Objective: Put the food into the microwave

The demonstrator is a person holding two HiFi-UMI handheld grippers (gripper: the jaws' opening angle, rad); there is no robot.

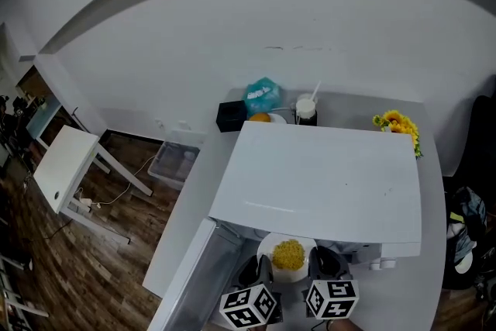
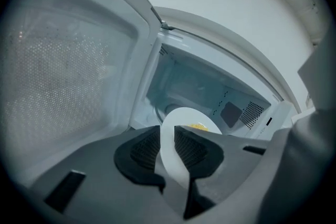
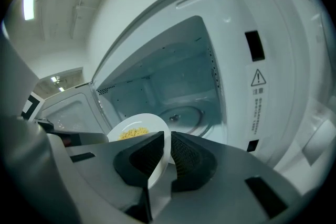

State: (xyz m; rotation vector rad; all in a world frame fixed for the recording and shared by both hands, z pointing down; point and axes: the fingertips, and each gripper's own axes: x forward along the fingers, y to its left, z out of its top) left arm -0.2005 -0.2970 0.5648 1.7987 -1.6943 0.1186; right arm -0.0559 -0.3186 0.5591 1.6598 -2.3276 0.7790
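Gripping white round plate of yellow food [image 1: 288,253] by opposite rims between fingers of left gripper [image 1: 262,269] and right gripper [image 1: 324,263], both tilted down before open white microwave [image 1: 325,174].

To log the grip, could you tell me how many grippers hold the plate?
2: the left gripper clamps the plate on its left rim, the right gripper on its right rim, before the open microwave.

Head view steeply down onto microwave [image 1: 325,182]; both gripper views close, into its cavity.
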